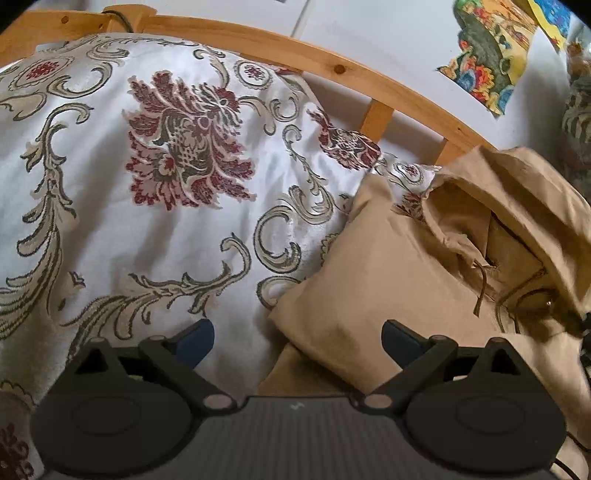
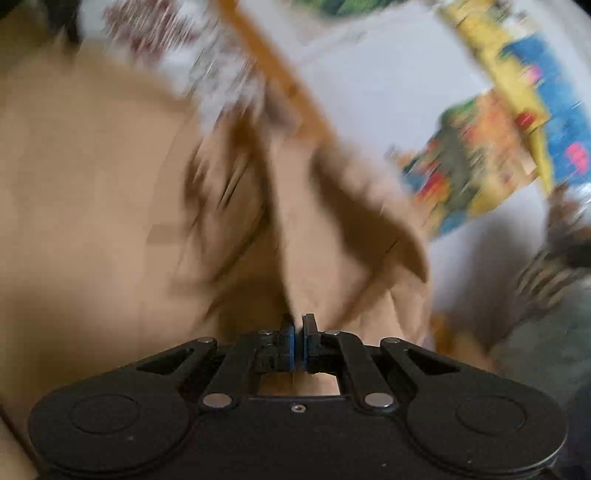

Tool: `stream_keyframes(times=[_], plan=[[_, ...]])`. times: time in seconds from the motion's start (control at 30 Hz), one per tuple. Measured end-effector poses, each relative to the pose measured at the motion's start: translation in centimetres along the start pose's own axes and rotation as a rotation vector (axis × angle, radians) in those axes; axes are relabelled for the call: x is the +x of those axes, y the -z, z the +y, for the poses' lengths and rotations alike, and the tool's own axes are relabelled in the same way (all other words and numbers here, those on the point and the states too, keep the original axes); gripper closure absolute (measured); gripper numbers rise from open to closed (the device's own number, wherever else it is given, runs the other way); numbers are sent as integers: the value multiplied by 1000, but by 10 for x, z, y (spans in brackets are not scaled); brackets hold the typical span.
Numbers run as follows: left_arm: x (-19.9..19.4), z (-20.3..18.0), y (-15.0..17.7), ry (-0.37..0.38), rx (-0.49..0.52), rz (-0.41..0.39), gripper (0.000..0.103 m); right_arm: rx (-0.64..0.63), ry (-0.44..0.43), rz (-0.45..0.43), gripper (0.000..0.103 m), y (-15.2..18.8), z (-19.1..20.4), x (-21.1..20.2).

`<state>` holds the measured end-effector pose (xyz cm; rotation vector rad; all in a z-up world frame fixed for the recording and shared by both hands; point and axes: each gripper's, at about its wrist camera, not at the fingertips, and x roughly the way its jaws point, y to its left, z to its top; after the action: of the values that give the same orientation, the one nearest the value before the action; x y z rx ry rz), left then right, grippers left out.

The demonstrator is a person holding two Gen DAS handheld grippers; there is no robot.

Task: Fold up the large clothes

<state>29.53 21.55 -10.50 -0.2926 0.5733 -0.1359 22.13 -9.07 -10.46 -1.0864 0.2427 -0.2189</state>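
The tan hooded garment [image 1: 436, 266] lies rumpled on the right side of the bed, on a white bedspread [image 1: 147, 184] with red and grey floral scrolls, its hood and drawstring [image 1: 480, 288] toward the far wooden bed rail [image 1: 332, 70]. The left tool [image 1: 297, 341] hangs released, fingers spread wide, just above the garment's near left edge. In the blurred right wrist view, the right tool [image 2: 298, 332] is clenched on a fold of the tan fabric [image 2: 110, 221], which rises away from it.

bed: floral bedspread [image 1: 155, 206] | wooden bed rail [image 1: 332, 66] | white wall [image 1: 388, 33] | colourful picture [image 1: 491, 55]
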Motion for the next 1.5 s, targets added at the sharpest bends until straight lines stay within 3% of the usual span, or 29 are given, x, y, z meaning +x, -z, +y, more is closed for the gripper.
stream_keyframes(times=[0.1,0.23,0.27,0.3,0.4,0.47,0.67,0.77,0.87,1.0,1.03,1.07,1.1,1.13,1.17,1.2,1.27,1.3,1.43,1.5], plan=[[0,-3,2,9,18,1,4,34,-76,106,91,10,3,15],[0,-1,1,20,11,7,4,101,-123,155,82,9,-2,17],[0,0,1,24,8,11,4,144,-146,162,71,8,-8,15],[0,0,0,31,6,10,4,216,-174,171,58,8,-16,11],[-5,0,-1,75,-2,-8,4,543,-275,185,41,12,-49,-10],[-8,-1,-1,127,-8,-20,4,745,-364,224,39,19,-64,-28],[-20,-6,1,415,-58,-20,4,1311,-547,276,33,53,-80,-66],[-13,-15,-5,516,-74,55,4,1556,-555,269,28,69,-84,-70],[8,-18,-11,546,-176,160,4,1745,-511,254,26,87,-85,-66],[54,-32,-23,441,-285,334,6,1934,-538,246,25,104,-86,-42],[61,-33,-22,423,-309,352,7,1954,-532,258,25,107,-88,-36],[69,-35,-24,411,-331,366,14,1969,-511,262,26,109,-89,-30],[74,-36,-26,402,-339,374,29,1978,-486,264,31,112,-91,-26],[79,-40,-29,392,-340,382,37,1976,-462,274,36,113,-94,-21],[81,-43,-31,388,-337,383,53,1964,-432,290,49,113,-96,-14],[82,-48,-33,385,-327,375,77,1947,-416,287,58,113,-97,-6],[79,-62,-42,360,-279,343,98,1884,-402,270,74,110,-99,0],[72,-69,-48,353,-243,305,101,1832,-382,251,84,106,-100,1],[23,-102,-57,381,76,38,102,1459,-236,74,89,64,-106,-29],[19,-109,-50,338,194,17,102,1335,-204,44,89,53,-95,-43]])
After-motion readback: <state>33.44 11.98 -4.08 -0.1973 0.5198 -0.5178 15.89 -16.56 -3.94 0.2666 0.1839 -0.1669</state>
